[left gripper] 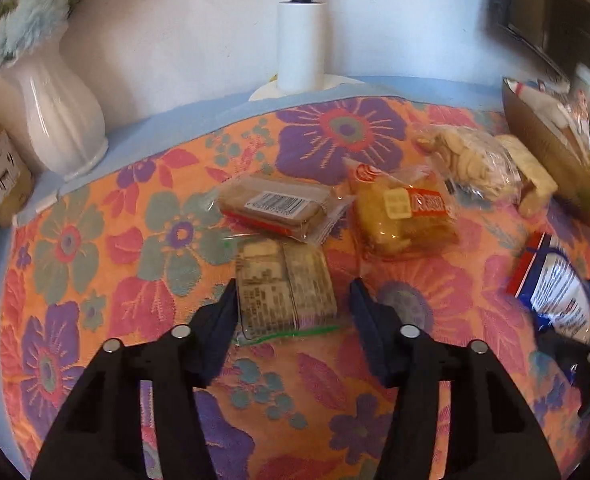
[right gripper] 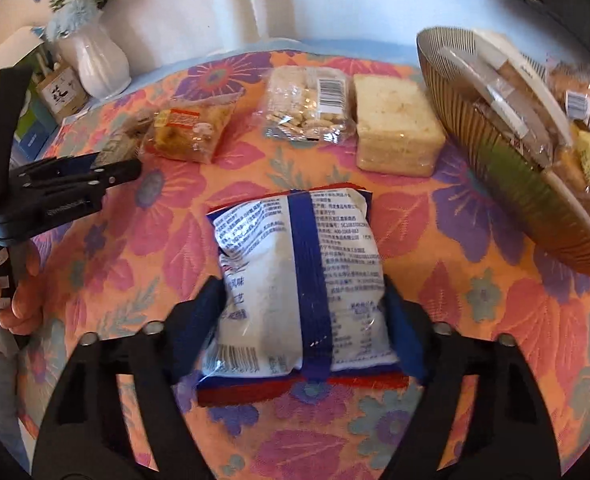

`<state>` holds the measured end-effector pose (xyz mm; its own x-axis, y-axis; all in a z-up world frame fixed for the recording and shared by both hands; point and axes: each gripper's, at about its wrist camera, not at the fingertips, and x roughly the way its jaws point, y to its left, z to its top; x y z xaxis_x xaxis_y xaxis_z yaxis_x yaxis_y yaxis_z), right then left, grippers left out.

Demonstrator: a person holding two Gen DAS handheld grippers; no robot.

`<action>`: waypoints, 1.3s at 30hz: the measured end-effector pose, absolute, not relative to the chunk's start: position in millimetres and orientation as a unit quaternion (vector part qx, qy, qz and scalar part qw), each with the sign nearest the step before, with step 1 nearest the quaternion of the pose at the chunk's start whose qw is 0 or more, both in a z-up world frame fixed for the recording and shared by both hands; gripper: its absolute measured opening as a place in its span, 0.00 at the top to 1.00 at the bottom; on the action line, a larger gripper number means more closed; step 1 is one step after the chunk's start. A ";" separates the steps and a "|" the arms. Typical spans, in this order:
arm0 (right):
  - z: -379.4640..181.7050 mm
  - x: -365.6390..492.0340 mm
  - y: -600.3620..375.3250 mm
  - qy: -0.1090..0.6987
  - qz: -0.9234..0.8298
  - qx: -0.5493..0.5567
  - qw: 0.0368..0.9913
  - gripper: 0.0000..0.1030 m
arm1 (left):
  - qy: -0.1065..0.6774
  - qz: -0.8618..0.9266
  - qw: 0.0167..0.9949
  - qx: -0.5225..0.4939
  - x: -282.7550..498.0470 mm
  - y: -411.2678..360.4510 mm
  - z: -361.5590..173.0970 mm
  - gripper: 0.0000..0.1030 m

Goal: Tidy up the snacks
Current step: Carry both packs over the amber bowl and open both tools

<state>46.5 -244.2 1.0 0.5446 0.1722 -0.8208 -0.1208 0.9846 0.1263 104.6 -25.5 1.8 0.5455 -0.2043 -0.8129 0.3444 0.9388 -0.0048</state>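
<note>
A flat clear packet with a printed label (left gripper: 285, 288) lies on the flowered tablecloth (left gripper: 95, 280) between the fingers of my left gripper (left gripper: 295, 292). The left finger sits at its edge and a gap shows on the right, so this gripper is open. My right gripper (right gripper: 305, 300) is shut on a white and blue snack bag (right gripper: 299, 280), with both blue pads against its sides. The same bag (left gripper: 551, 292) shows at the right in the left wrist view. A ribbed brown bowl (right gripper: 495, 160) at the right holds several packets.
Loose on the cloth lie a brown barcode packet (left gripper: 275, 208), a yellow cake packet (right gripper: 187, 132), a cracker bag (right gripper: 311, 104) and a pale block (right gripper: 395, 128). A white vase (left gripper: 61, 120) and white cylinder (left gripper: 301, 44) stand at the back. A hand (right gripper: 15, 292) holds the left gripper.
</note>
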 end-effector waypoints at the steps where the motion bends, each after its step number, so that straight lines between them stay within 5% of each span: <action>1: 1.7 43.5 -243.9 0.469 0.087 0.026 0.878 0.34 | 0.449 -0.155 0.876 0.085 102.0 -27.8 2.3 0.51; 11: 9.8 -14.3 -258.8 0.464 0.157 0.088 0.868 0.37 | 0.505 -0.198 0.839 0.044 40.8 -10.1 9.4 0.56; 18: 30.6 -47.7 -291.2 0.433 0.200 0.193 0.857 0.37 | 0.471 -0.260 0.843 0.011 -6.3 -18.0 46.0 0.57; 29: 77.0 -51.8 -412.0 0.331 0.170 0.325 0.869 0.37 | 0.396 -0.355 0.846 0.032 -3.7 -126.4 130.5 0.57; 39: 115.8 10.4 -503.7 0.261 0.031 0.323 0.909 0.37 | 0.350 -0.385 0.852 0.059 55.8 -252.9 163.5 0.55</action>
<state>10.4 -503.7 115.8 0.8620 0.2250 -0.4543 0.1118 0.7896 0.6033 55.8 -252.9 163.5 0.4583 -0.6146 -0.6420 0.6976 0.6964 -0.1688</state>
